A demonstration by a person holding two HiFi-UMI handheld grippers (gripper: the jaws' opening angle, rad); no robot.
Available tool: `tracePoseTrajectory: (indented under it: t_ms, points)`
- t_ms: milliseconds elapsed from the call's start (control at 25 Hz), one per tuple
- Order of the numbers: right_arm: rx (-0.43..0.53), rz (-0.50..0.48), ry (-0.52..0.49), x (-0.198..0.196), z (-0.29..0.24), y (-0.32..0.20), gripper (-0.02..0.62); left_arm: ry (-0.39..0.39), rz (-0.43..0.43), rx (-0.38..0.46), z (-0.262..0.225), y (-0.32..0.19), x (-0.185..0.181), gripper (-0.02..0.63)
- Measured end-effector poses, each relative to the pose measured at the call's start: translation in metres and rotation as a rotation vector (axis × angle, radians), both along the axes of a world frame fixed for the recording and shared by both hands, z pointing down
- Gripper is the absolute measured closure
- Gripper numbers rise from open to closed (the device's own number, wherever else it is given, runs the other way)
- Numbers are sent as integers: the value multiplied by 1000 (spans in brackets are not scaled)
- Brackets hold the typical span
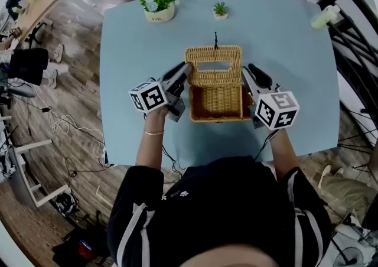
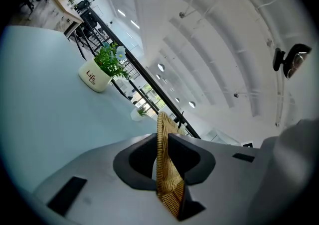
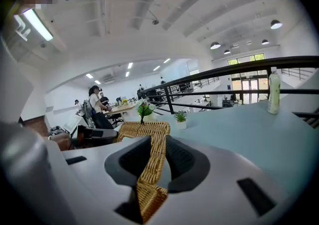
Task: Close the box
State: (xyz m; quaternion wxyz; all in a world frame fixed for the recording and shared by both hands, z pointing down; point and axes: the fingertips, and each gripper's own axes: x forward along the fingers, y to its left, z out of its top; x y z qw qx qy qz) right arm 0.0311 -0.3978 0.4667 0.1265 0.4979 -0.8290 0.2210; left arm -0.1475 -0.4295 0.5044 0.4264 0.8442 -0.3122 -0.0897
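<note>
Pale blue table [image 1: 283, 41] fills most of the head view, set on a wood-plank floor [image 1: 71, 124], with a dark railing [image 1: 348, 53] curving past its right side. Wicker box [image 1: 217, 119] sits at mid-table, directly in front of the person, well clear of every table edge. Box is open and its interior is exposed. Lid [image 1: 214, 59] is hinged at the far side, raised and leaning back from the opening; a slot is cut across its panel. Left gripper [image 1: 186, 68] comes in from the left, marker cube toward the person. Its jaws are pressed onto the lid's left rim; in the left gripper view the woven edge [image 2: 163, 122] runs straight up out of the left gripper [image 2: 160, 142], pads tight on both faces. Right gripper [image 1: 247, 73] mirrors it on the other side. In the right gripper view the right gripper [image 3: 153, 154] pinches the lid's right rim [image 3: 155, 142], the wicker frame continuing away to a far corner. Both tools are thus clamped on the lid, one per side, box body resting on the table. White flower pot [image 1: 158, 12] with green and pale blooms stands near the far left edge. A pale bottle [image 1: 325, 18] is at the far right corner. Smallest is a little potted plant [image 1: 221, 10] at far centre, beyond the box.
</note>
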Motion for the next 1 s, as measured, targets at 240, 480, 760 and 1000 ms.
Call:
tracePoseTrajectory:
  t_ms: [240,480,760,1000]
  points:
    - [22,-80,84,-15,5,3,499,-21,-1,114,-9,21,-7,538]
    - [74,-106,75,-19,-10,9,492,-74,45,278,-22,42,-10,541]
    - [116,-160,134,-20,-21,23,485,-88,71,372,-28,59,-11,541]
    - [201,-213,213,-27,-37,31,483,-141,120,458,-32,72,-10,541]
